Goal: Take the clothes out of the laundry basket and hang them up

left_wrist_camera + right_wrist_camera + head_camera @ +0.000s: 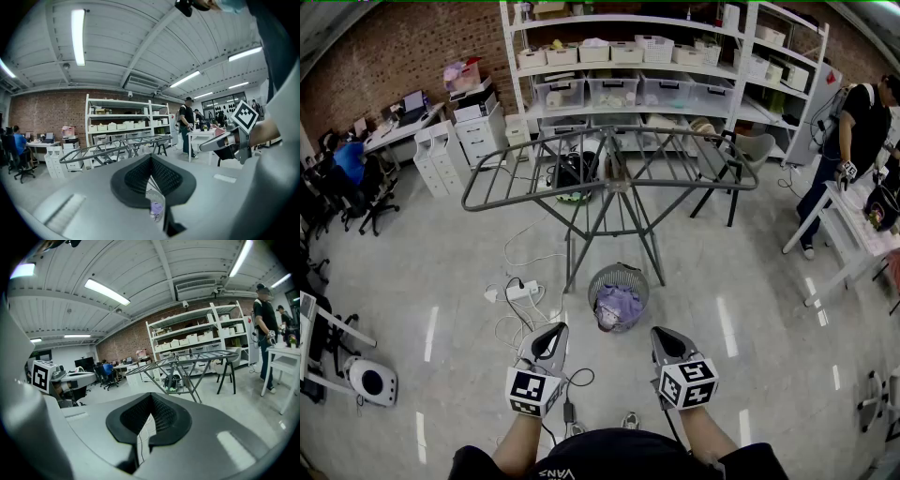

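My left gripper (555,334) and right gripper (662,336) hover clenched and empty before the laundry basket (634,274). The lavender clothes (617,304) inside look light and limp — I'd pinch a raised fold.

Just ahead of the left gripper (151,164), only a thin sliver of the laundry basket (153,194) and the lilac clothes (156,208) inside shows between its pressed-together jaws, while the right gripper (151,401) hides the floor just ahead behind its own body.
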A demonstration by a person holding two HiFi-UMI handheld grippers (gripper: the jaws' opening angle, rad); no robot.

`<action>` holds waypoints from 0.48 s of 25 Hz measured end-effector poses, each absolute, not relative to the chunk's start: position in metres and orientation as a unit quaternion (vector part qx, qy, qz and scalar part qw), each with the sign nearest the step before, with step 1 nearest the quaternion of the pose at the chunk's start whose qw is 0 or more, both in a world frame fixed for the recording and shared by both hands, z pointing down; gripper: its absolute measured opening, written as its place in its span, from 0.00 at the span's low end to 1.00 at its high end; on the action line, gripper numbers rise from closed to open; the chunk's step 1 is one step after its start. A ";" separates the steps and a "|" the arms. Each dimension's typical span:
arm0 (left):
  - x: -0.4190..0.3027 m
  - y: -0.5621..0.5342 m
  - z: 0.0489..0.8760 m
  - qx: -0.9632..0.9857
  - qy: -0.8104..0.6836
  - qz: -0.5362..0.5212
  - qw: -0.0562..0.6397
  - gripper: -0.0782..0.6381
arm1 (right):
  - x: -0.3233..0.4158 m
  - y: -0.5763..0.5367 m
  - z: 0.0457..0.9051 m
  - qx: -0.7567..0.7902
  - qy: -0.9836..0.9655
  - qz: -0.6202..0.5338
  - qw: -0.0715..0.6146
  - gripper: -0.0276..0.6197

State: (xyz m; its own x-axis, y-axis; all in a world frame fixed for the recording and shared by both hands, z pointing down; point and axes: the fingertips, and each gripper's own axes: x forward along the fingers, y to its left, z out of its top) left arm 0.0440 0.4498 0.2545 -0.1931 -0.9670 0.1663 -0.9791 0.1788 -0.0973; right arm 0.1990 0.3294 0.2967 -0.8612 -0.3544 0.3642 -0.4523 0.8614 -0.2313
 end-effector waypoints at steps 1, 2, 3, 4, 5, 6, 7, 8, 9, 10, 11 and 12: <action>0.046 0.447 0.255 0.634 -0.768 0.088 0.035 0.11 | 0.201 0.327 0.297 0.210 -0.952 0.156 0.156 0.05; 0.049 0.445 0.255 0.635 -0.767 0.084 0.037 0.11 | 0.202 0.325 0.296 0.208 -0.953 0.156 0.155 0.05; 0.052 0.442 0.255 0.637 -0.766 0.077 0.039 0.11 | 0.203 0.324 0.296 0.204 -0.954 0.157 0.153 0.05; 0.056 0.439 0.255 0.643 -0.762 0.069 0.041 0.11 | 0.204 0.323 0.296 0.197 -0.956 0.160 0.148 0.05; 0.061 0.436 0.256 0.650 -0.756 0.060 0.045 0.11 | 0.205 0.321 0.296 0.190 -0.957 0.165 0.143 0.05; 0.066 0.432 0.257 0.657 -0.750 0.052 0.049 0.11 | 0.206 0.320 0.296 0.185 -0.959 0.167 0.138 0.05; 0.071 0.428 0.258 0.664 -0.744 0.045 0.054 0.13 | 0.207 0.317 0.296 0.182 -0.960 0.166 0.136 0.05; 0.076 0.424 0.259 0.667 -0.741 0.039 0.059 0.20 | 0.209 0.315 0.296 0.179 -0.961 0.164 0.135 0.05; 0.079 0.421 0.261 0.667 -0.742 0.034 0.064 0.29 | 0.210 0.313 0.296 0.176 -0.962 0.163 0.132 0.09; 0.080 0.419 0.263 0.664 -0.744 0.029 0.070 0.37 | 0.211 0.310 0.294 0.175 -0.962 0.165 0.127 0.16; 0.081 0.418 0.265 0.660 -0.747 0.025 0.074 0.39 | 0.213 0.306 0.292 0.176 -0.963 0.167 0.119 0.28; 0.083 0.417 0.267 0.657 -0.750 0.022 0.075 0.41 | 0.215 0.302 0.290 0.179 -0.964 0.166 0.109 0.36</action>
